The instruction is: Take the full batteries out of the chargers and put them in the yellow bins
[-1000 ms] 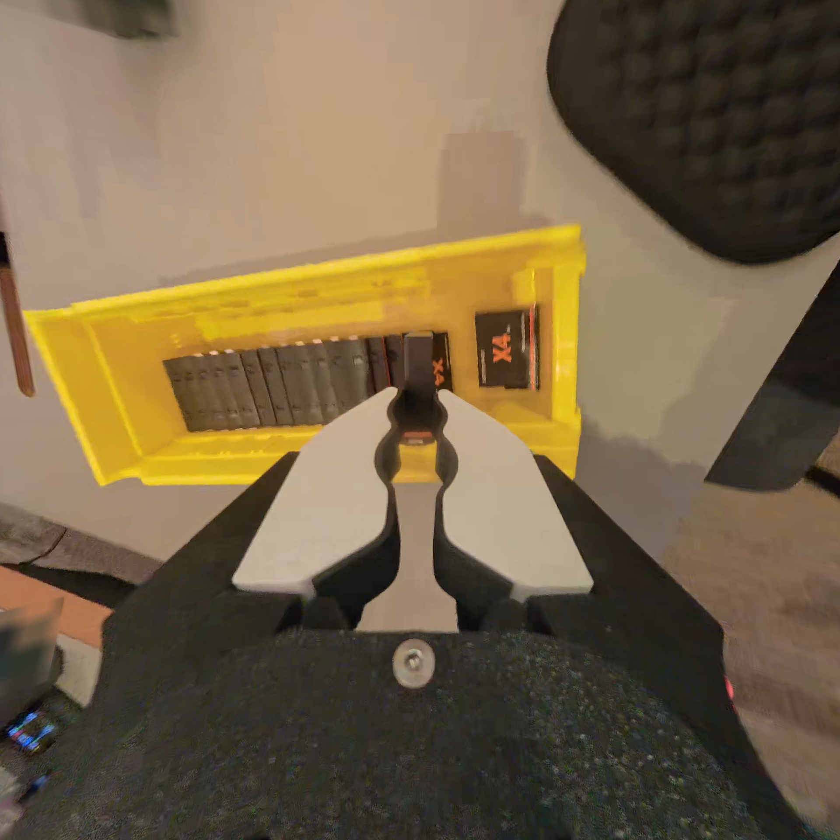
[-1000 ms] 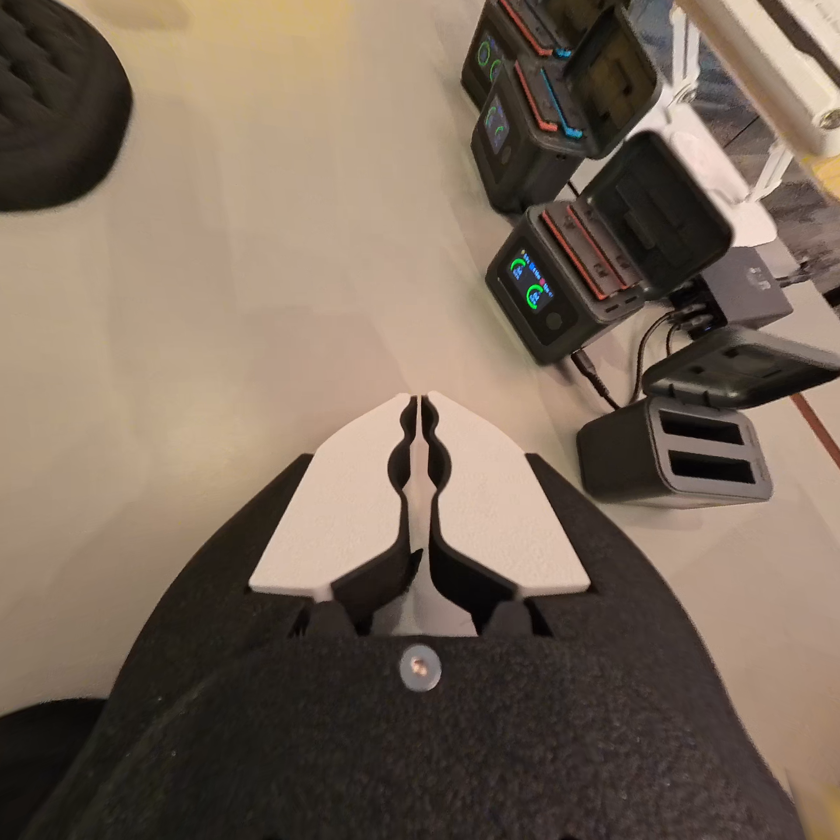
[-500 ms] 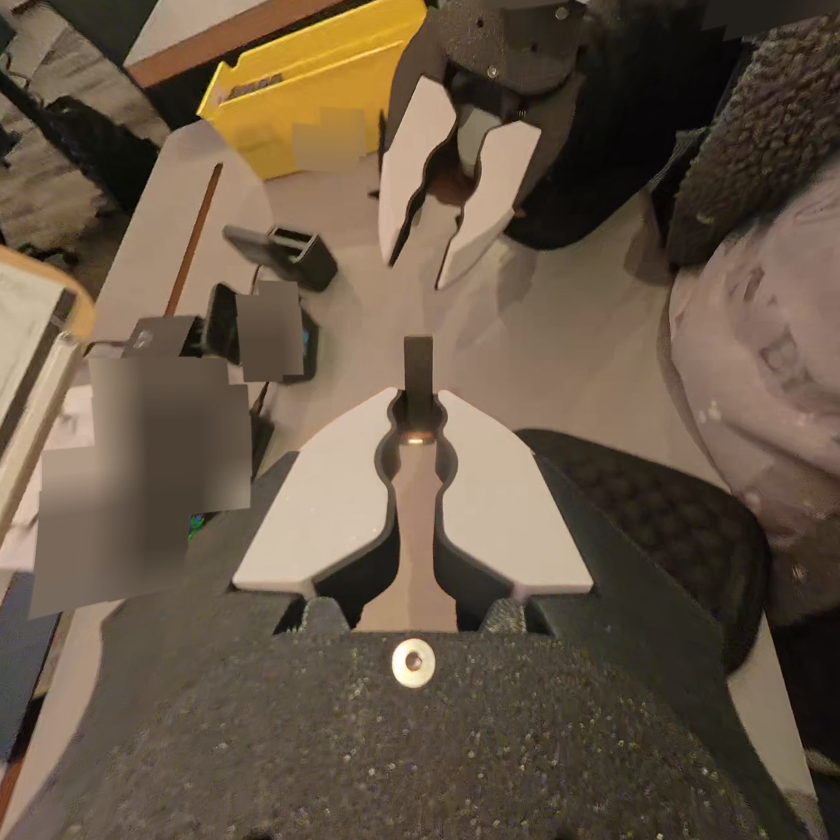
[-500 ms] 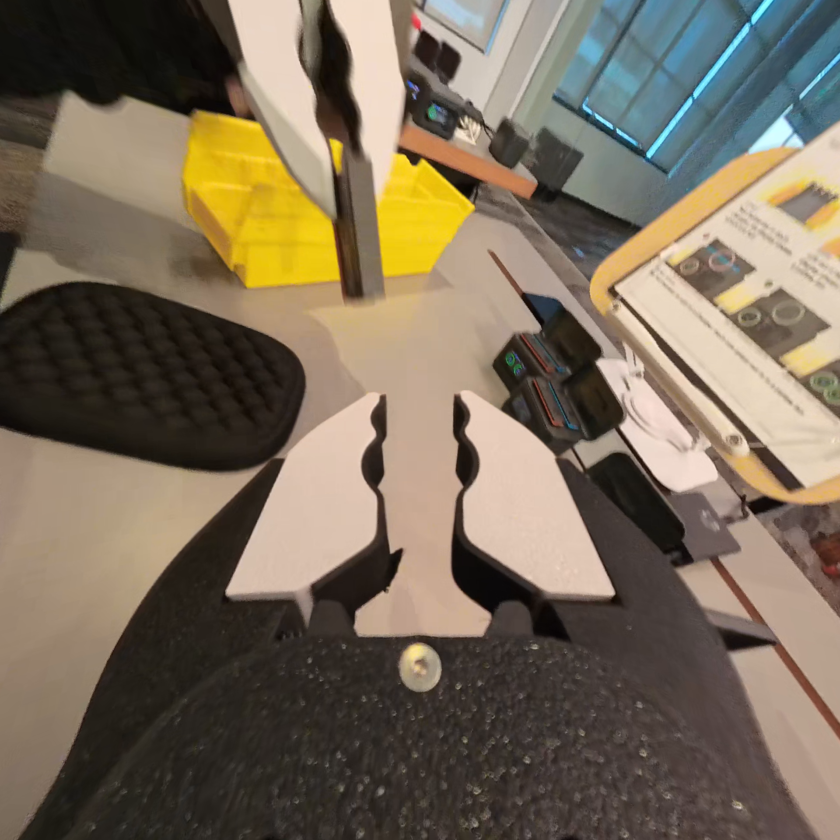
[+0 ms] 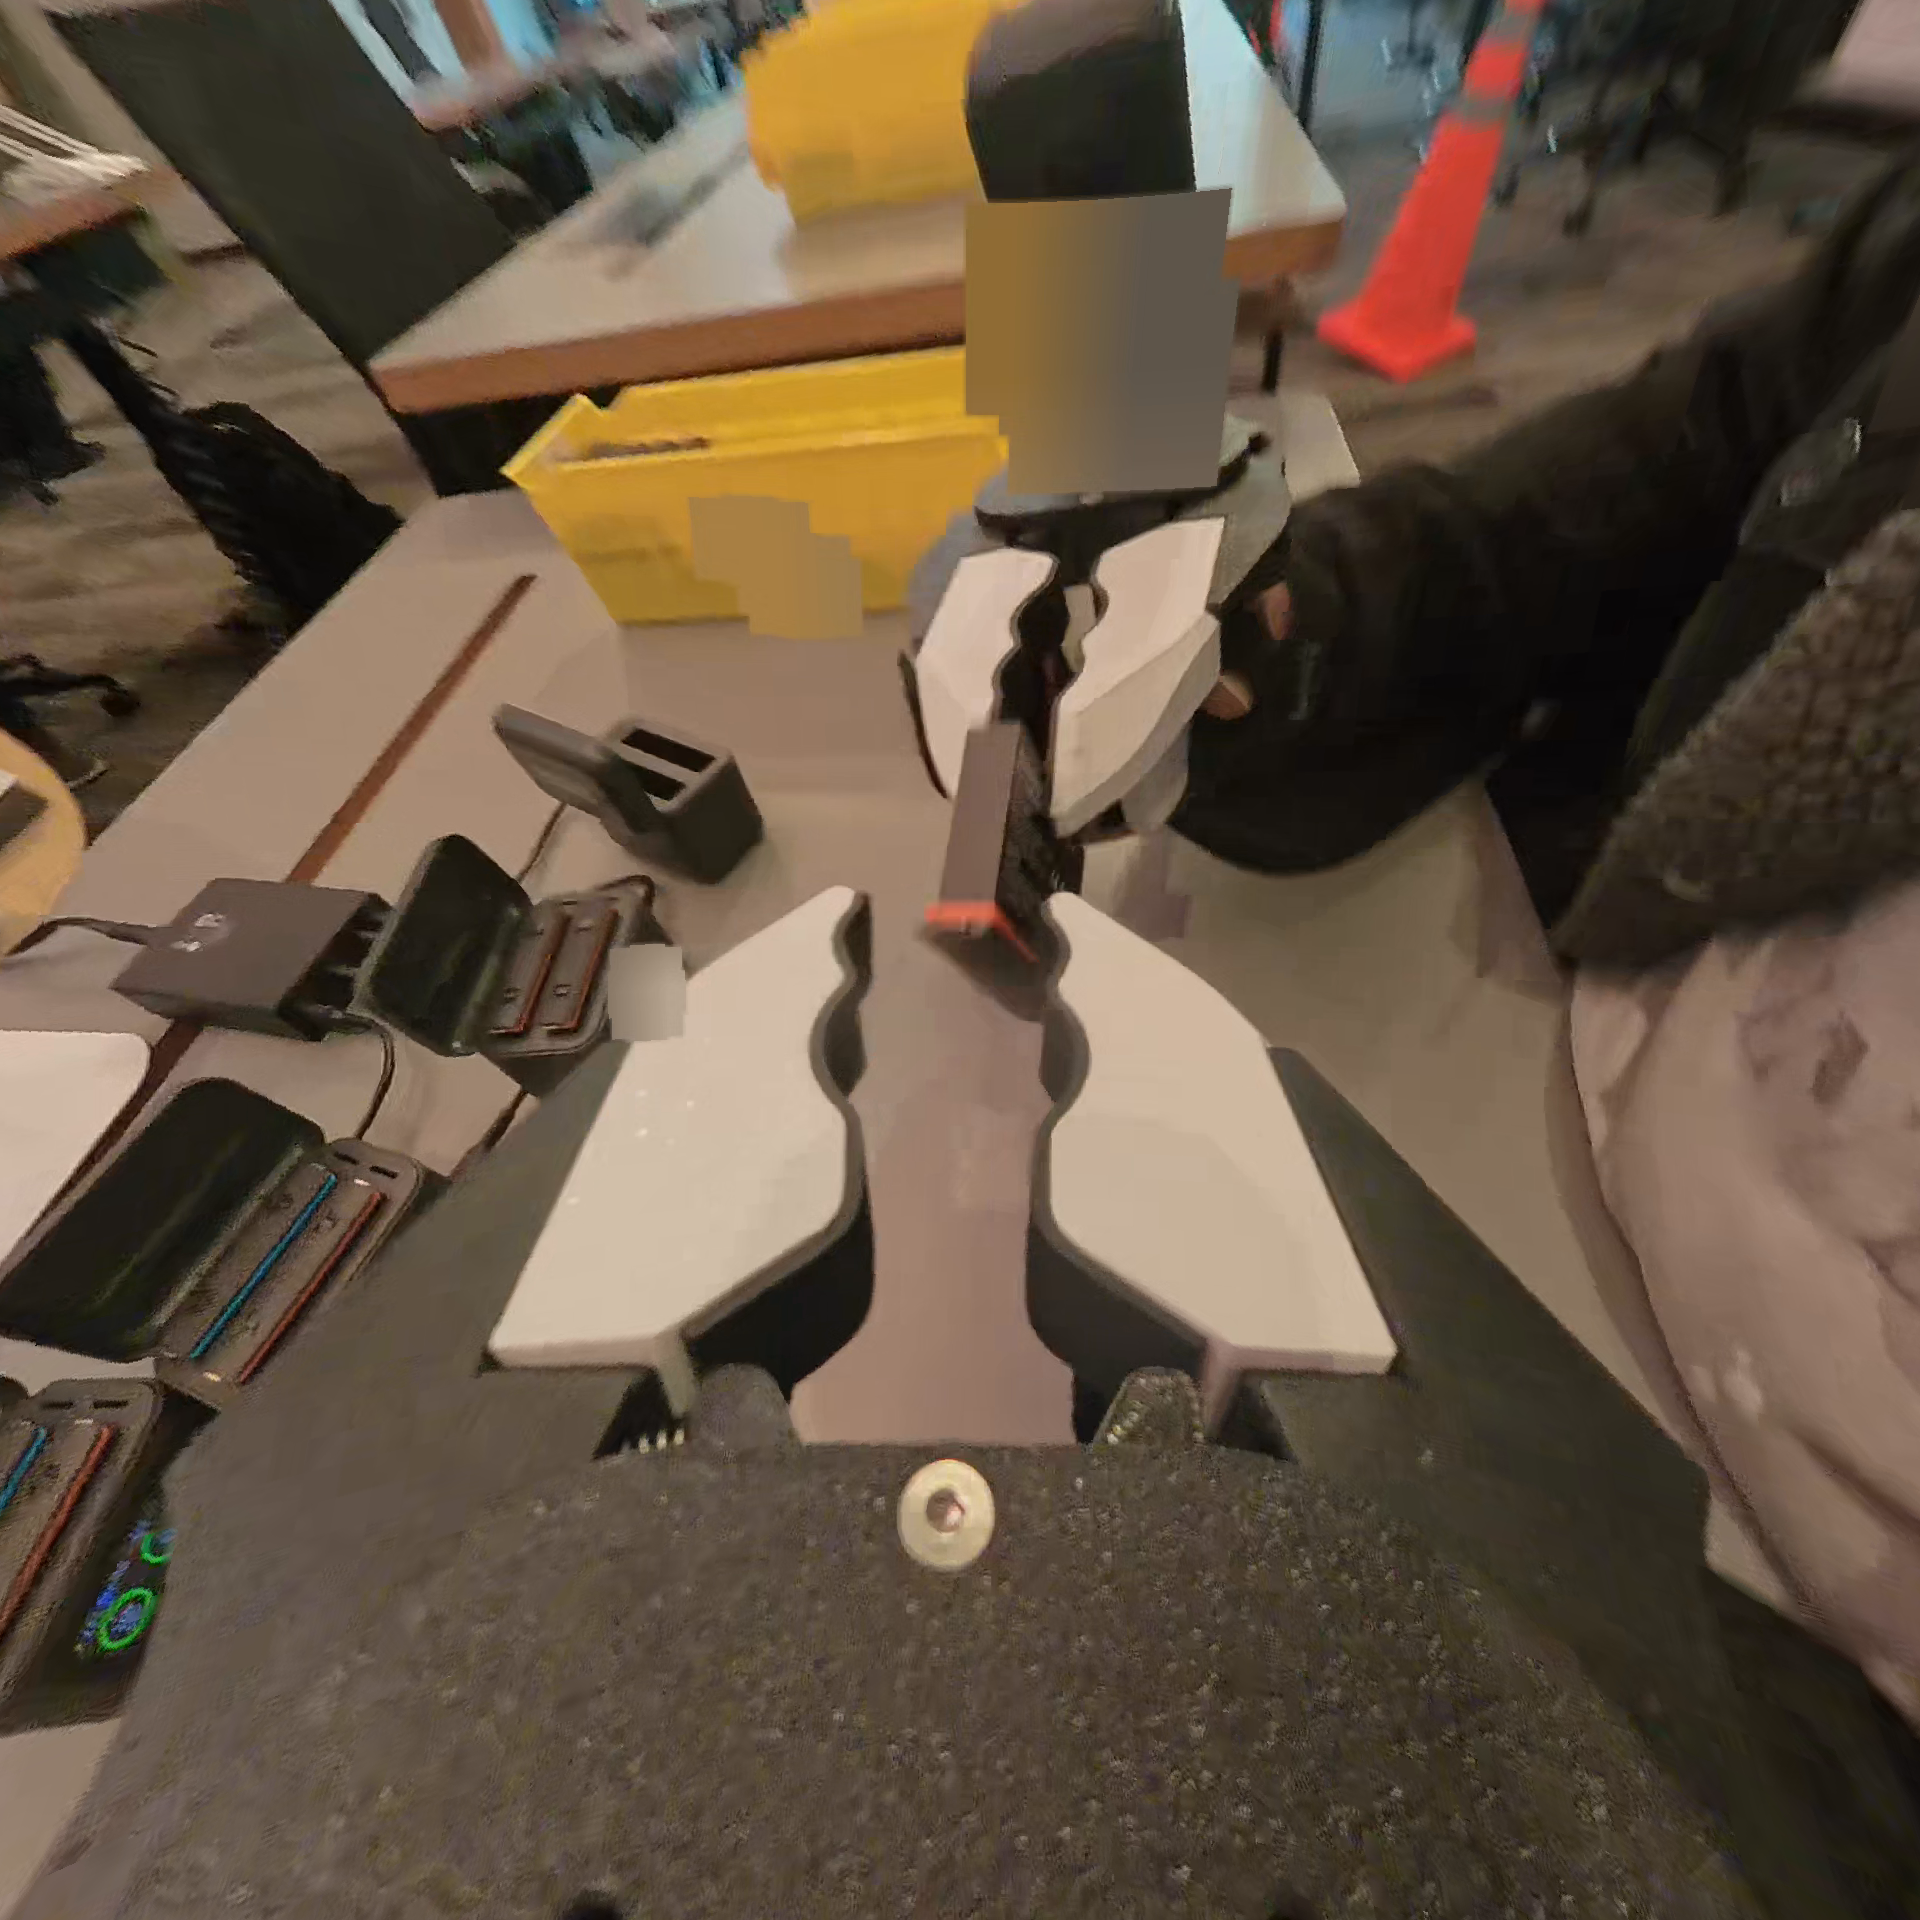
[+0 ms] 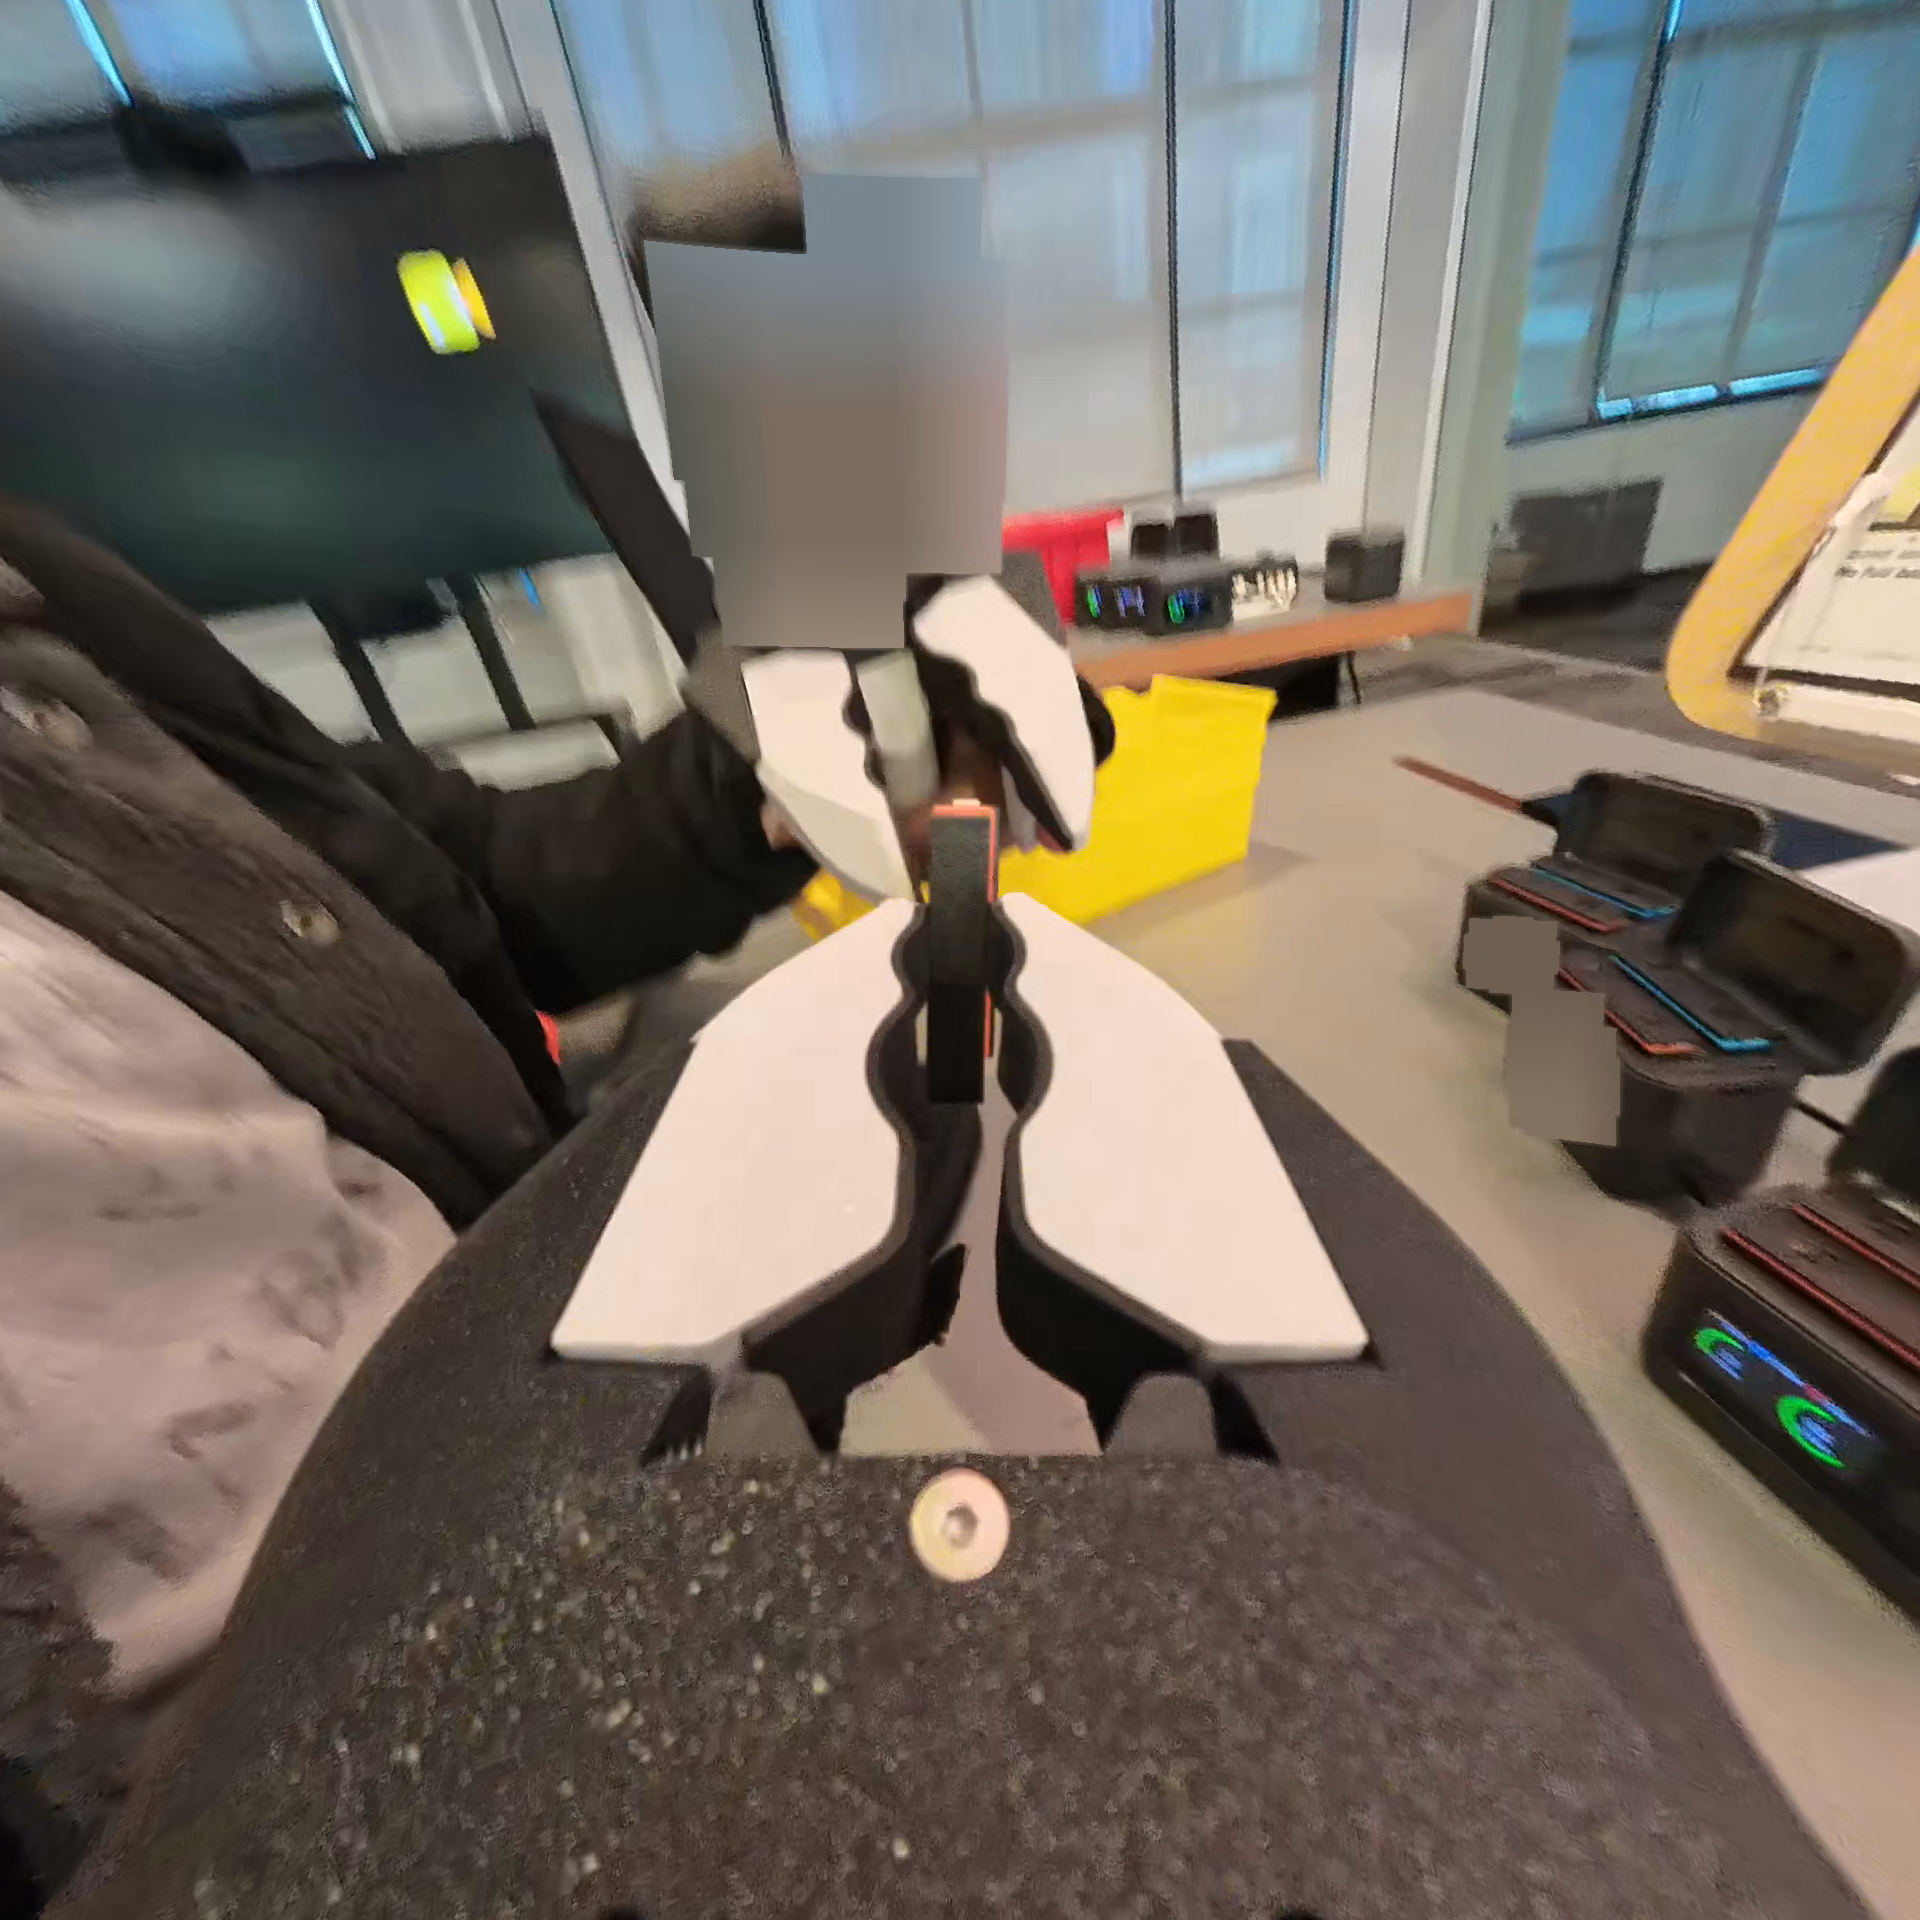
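Observation:
A slim black battery [image 6: 958, 966] with a red end is clamped between the fingers of my right gripper [image 6: 958, 914]. In the left wrist view the same battery [image 5: 982, 821] sticks out of the right gripper [image 5: 1023, 800] towards me. Its red end lies between the spread fingers of my left gripper [image 5: 956, 914], which is open and does not pinch it. The left gripper also shows in the right wrist view [image 6: 966, 852], open around the battery's far end. The yellow bin [image 5: 758, 488] [image 6: 1174, 790] stands behind on the table. Several open chargers [image 5: 551, 966] [image 6: 1662, 997] hold batteries.
An empty open charger [image 5: 675, 800] and a black power hub [image 5: 239, 956] sit left of the grippers. A person's dark sleeve [image 5: 1455, 623] is at the right. An orange cone [image 5: 1403, 260] and another table [image 5: 727, 291] are behind. A yellow-framed board [image 6: 1787, 582] stands at the right. Less than 4 cm separates the two grippers' tips. Both grippers' tips are roughly 40 cm from the black power hub [image 5: 239, 956].
The battery has passed from my left gripper to my right. The left has opened and the right has shut on it. Both grippers have come together, facing each other.

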`<state>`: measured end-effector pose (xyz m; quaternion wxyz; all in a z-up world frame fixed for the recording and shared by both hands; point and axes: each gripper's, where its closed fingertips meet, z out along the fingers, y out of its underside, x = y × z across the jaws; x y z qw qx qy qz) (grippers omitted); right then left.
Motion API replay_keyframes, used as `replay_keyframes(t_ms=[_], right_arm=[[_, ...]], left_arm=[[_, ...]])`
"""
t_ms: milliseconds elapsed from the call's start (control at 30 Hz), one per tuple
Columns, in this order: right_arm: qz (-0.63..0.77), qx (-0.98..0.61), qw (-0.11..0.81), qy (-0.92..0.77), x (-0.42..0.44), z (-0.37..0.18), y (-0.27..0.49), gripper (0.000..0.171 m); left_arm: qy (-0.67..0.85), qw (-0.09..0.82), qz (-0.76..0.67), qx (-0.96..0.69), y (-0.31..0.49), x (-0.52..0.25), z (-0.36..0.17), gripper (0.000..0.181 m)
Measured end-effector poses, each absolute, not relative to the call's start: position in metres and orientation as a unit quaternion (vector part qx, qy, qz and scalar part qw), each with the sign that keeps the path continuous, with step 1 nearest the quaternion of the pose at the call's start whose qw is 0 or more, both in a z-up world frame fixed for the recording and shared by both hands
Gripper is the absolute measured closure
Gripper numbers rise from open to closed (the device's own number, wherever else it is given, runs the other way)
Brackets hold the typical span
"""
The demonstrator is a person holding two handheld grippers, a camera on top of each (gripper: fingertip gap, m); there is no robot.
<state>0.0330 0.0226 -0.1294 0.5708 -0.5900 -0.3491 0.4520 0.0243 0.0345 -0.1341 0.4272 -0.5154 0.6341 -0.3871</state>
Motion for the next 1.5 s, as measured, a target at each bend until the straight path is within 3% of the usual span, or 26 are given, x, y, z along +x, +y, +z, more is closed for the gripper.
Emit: replay_keyframes(t_ms=[267, 333, 400, 533, 667, 800, 1067, 1133, 1200, 1400, 1467, 1500], right_arm=[[0.577, -0.500, 0.599, -0.242, 0.061, -0.087, 0.021, 0.161], [0.582, -0.495, 0.597, -0.243, 0.059, -0.087, 0.019, 0.162], [0.583, -0.491, 0.598, -0.248, 0.059, -0.086, 0.017, 0.161], [0.561, -0.509, 0.591, -0.278, 0.058, -0.095, 0.017, 0.161], [0.474, -0.579, 0.543, -0.380, 0.057, -0.129, 0.018, 0.160], [0.258, -0.657, 0.512, -0.489, 0.076, -0.170, 0.030, 0.149], [0.086, -0.666, 0.401, -0.623, 0.056, -0.206, 0.015, 0.134], [0.057, -0.661, 0.383, -0.643, 0.052, -0.216, 0.015, 0.136], [0.043, -0.654, 0.364, -0.661, 0.049, -0.226, 0.012, 0.154], [0.052, -0.638, 0.386, -0.665, 0.057, -0.225, 0.013, 0.157], [0.045, -0.637, 0.384, -0.667, 0.079, -0.217, 0.021, 0.157], [0.035, -0.638, 0.384, -0.666, 0.093, -0.211, 0.028, 0.157]], left_arm=[[0.533, 0.383, -0.525, -0.542, 0.014, 0.042, -0.121, 0.142], [0.521, 0.378, -0.548, -0.535, 0.010, 0.050, -0.119, 0.147], [0.514, 0.372, -0.557, -0.536, 0.009, 0.054, -0.121, 0.165], [0.533, 0.358, -0.546, -0.538, 0.012, 0.052, -0.129, 0.166], [0.583, 0.331, -0.473, -0.571, 0.018, 0.042, -0.150, 0.166], [0.658, 0.303, -0.316, -0.613, 0.025, 0.032, -0.193, 0.166], [0.705, 0.242, -0.237, -0.623, 0.014, 0.038, -0.230, 0.166], [0.712, 0.241, -0.221, -0.621, 0.012, 0.038, -0.235, 0.166], [0.716, 0.240, -0.219, -0.618, 0.009, 0.039, -0.237, 0.166], [0.703, 0.302, -0.264, -0.588, 0.010, 0.046, -0.225, 0.165], [0.686, 0.332, -0.260, -0.593, 0.020, 0.046, -0.222, 0.147], [0.676, 0.341, -0.263, -0.597, 0.024, 0.045, -0.221, 0.146]])
